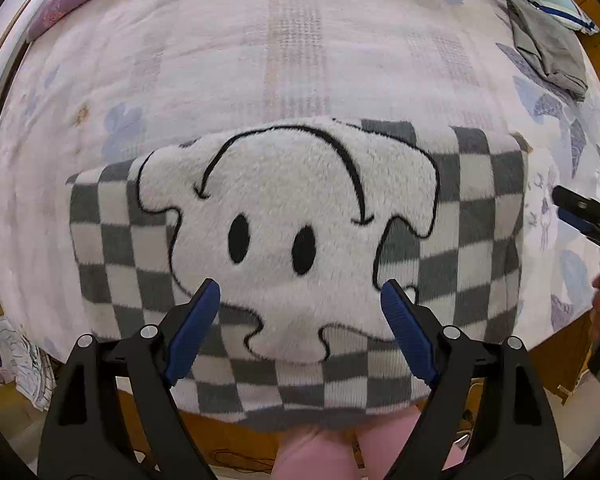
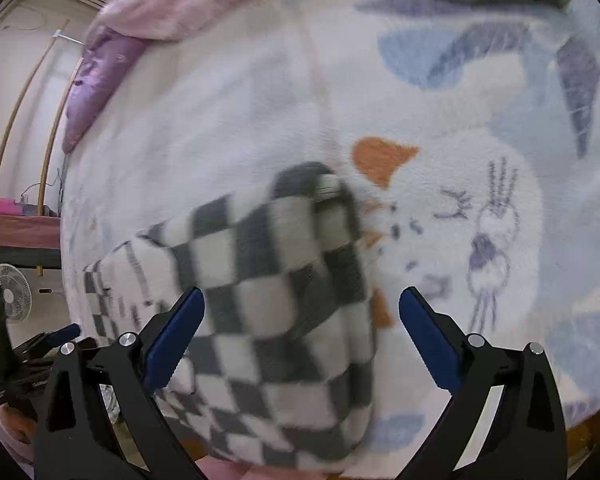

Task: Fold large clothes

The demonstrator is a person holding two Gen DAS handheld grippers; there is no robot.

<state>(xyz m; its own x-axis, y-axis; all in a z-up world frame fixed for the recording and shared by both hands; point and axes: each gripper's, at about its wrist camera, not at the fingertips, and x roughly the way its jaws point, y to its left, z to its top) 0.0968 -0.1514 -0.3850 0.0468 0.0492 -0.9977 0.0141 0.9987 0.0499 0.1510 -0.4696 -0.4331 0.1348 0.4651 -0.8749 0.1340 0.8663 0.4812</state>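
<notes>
The left gripper (image 1: 300, 304) hangs over the bed pointing straight down, its blue pads spread wide and holding nothing. Directly beneath it lies the checkered sweater (image 1: 480, 240), a folded grey-and-white bundle with a fluffy white dog face (image 1: 300, 216) uppermost. Its long axis runs left to right along the near edge of the bed, and its near edge spills slightly over that edge.

The right gripper (image 2: 302, 320) is likewise wide open and empty, tilted down over the sweater's right end, where the far right corner (image 2: 320, 184) rises in a thick folded lump. Its view is smeared, so I can't say whether a pad brushes the cloth; it looks clear. Each hand has its own end closest: the left sits over the middle, the right at the right edge, which any next fold across the long axis would likely start from.

Further out on the floral bedspread (image 1: 220, 60), a grey folded garment (image 1: 548, 48) sits well apart at the far right. No baskets or boxes show.
</notes>
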